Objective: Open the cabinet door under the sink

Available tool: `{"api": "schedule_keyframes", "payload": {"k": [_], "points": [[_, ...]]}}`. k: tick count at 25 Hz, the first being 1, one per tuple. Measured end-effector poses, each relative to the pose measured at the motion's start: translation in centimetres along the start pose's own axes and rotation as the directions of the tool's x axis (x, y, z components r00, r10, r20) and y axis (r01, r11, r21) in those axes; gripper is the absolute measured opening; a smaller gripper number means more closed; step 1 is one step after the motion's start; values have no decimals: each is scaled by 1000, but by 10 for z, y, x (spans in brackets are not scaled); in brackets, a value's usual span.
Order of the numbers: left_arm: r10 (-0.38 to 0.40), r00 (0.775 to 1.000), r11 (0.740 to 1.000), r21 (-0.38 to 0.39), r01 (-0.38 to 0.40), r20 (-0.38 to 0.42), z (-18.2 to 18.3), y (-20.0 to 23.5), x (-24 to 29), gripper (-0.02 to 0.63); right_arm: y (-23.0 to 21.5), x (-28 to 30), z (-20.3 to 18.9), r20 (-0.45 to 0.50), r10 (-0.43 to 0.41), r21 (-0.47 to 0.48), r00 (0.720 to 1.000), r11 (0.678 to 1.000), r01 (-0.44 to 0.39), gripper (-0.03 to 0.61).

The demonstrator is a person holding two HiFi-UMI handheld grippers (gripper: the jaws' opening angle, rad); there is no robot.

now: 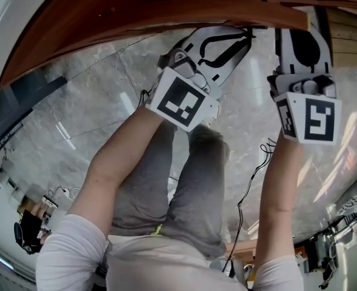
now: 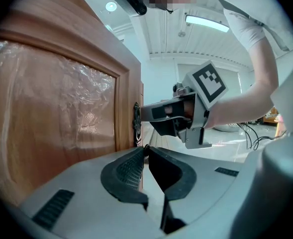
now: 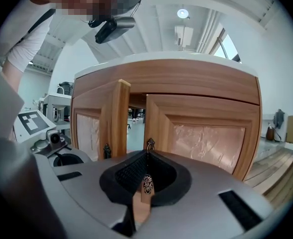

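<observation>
My right tool [image 3: 147, 154] pinches the drop pull [image 3: 147, 184] of the right cabinet door [image 3: 206, 138]. My left tool [image 2: 145, 150] pinches the small pull [image 2: 136, 125] on the left cabinet door [image 2: 61, 118], which stands ajar.

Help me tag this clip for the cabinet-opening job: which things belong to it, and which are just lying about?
Part of the job:
left cabinet door, ajar
left door handle, its lower tip in the left claw
right cabinet door
right door handle, inside the right claw

Lying about:
black cable on the floor
planks
</observation>
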State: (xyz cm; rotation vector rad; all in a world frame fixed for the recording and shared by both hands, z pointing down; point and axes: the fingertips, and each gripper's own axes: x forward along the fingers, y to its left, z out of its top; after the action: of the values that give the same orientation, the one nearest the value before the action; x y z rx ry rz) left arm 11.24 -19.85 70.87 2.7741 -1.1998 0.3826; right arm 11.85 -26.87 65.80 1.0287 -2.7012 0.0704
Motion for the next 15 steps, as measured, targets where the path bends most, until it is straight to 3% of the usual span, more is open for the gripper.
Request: {"api": "schedule_keyframes", "payload": {"k": [8,15], "points": [[-39,999,999,-1,39,-13,0,-5,-4,32,12,14,8,21,148,-45,989,988,-147,31],[-57,998,998,2,57,-20,0,-10,-10,32,18,16,10,26,196,-53,980,979,-195,31]]}}
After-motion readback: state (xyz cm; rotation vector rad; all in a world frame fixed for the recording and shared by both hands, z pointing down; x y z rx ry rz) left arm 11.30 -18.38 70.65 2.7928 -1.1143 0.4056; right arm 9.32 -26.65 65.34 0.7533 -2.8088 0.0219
